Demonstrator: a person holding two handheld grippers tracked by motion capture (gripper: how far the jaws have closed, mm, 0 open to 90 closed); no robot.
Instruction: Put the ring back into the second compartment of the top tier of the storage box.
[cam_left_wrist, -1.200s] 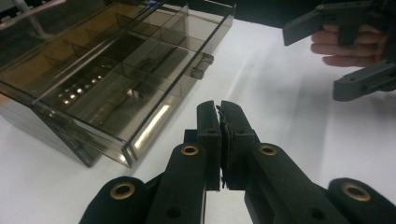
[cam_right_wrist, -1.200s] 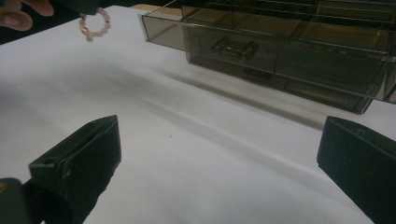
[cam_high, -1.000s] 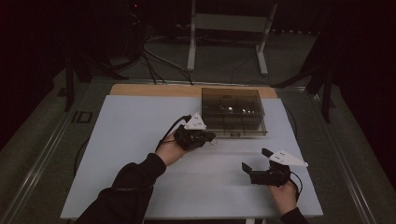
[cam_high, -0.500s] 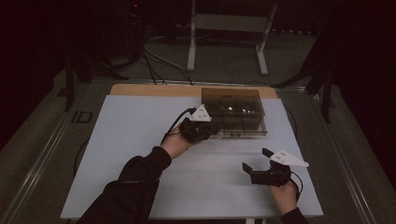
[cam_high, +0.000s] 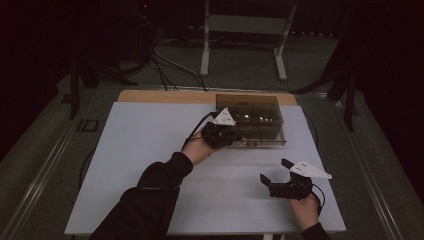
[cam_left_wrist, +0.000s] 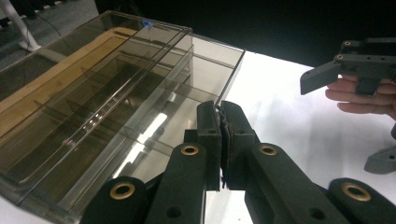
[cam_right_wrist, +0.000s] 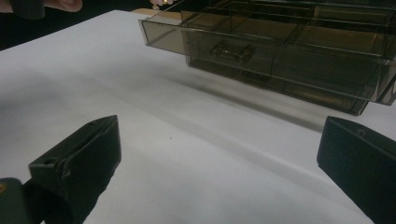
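The smoked clear compartment box (cam_high: 252, 119) sits at the far middle of the white table (cam_high: 145, 150), its lid down. The left tool (cam_high: 231, 137), jaws clenched on nothing, rests at the box's near left corner, probably to nudge or steady it. The right tool (cam_high: 274, 172) waits released, well apart, facing the latch (cam_right_wrist: 232, 51).

One smoked compartment box (cam_high: 255, 120), two hand-held grippers, left (cam_high: 235, 141) and right (cam_high: 274, 172)
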